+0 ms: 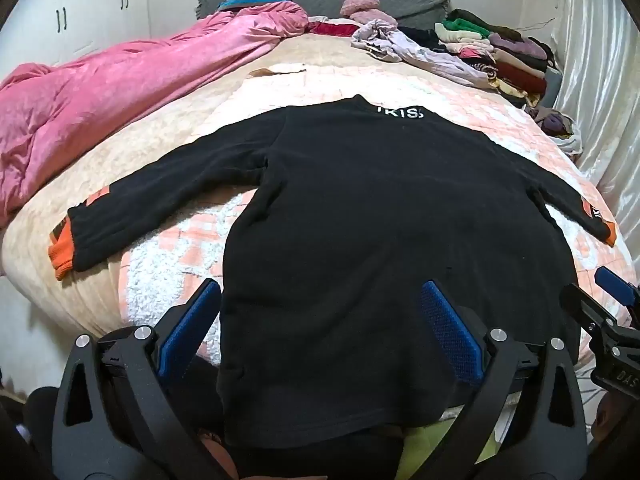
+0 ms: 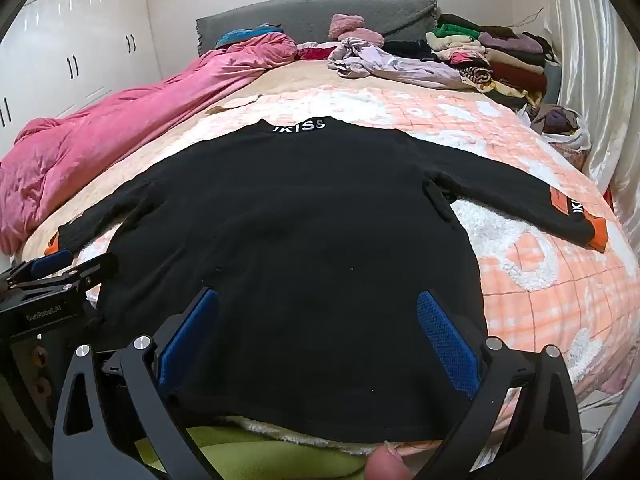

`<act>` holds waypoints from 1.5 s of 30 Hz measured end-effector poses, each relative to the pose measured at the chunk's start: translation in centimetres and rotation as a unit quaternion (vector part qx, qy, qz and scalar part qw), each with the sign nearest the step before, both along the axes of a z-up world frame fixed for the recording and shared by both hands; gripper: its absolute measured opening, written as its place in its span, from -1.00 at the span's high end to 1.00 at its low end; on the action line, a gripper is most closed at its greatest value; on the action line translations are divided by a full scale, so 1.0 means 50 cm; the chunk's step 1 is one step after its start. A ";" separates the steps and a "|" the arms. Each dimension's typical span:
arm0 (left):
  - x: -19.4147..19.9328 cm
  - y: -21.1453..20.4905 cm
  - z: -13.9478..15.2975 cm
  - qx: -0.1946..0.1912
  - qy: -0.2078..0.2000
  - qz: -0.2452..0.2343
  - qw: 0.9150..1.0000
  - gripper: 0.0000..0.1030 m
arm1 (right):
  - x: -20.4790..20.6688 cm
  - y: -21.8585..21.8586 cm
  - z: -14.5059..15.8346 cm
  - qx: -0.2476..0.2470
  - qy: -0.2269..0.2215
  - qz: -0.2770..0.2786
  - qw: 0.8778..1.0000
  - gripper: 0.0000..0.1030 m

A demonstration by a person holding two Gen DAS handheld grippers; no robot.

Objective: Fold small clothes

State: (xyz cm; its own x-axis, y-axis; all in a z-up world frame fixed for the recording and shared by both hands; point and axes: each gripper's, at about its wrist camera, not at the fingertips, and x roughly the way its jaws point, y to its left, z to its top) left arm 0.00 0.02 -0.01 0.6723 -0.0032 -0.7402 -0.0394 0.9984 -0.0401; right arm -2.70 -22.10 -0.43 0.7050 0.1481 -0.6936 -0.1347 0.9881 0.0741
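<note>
Tilting downward, the left hand-held gripper [image 1: 320, 320] and right hand-held gripper [image 2: 318, 320] hover released above the black sweater's [image 2: 288, 240] hem at 6 o'clock, spread flat on the bed [image 2: 540, 272].

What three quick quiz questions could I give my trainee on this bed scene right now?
1. True or false: the black sweatshirt lies spread flat with both sleeves out to the sides.
2. What colour are the sweatshirt's cuffs?
3. Multiple choice: the left gripper and right gripper are A) both shut on the hem, B) both open above the lower part of the sweatshirt, C) one open, one shut.

Key
1. True.
2. Orange.
3. B; the blue-padded fingers stand wide apart and hold nothing.
</note>
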 end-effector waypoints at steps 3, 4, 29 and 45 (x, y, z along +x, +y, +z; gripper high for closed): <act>0.001 0.001 -0.001 -0.002 0.000 0.000 1.000 -0.82 | 0.003 0.001 -0.003 -0.001 0.004 0.000 1.000 -0.92; 0.002 0.001 -0.001 -0.002 0.000 -0.001 1.000 -0.82 | 0.004 0.000 -0.004 0.000 0.006 0.000 1.000 -0.92; -0.011 -0.006 0.010 0.005 -0.006 0.002 1.000 -0.82 | -0.007 0.006 -0.002 -0.002 0.002 0.006 1.000 -0.92; -0.013 0.001 0.014 0.005 -0.008 0.002 1.000 -0.82 | -0.010 0.007 -0.003 -0.002 0.003 0.006 1.000 -0.92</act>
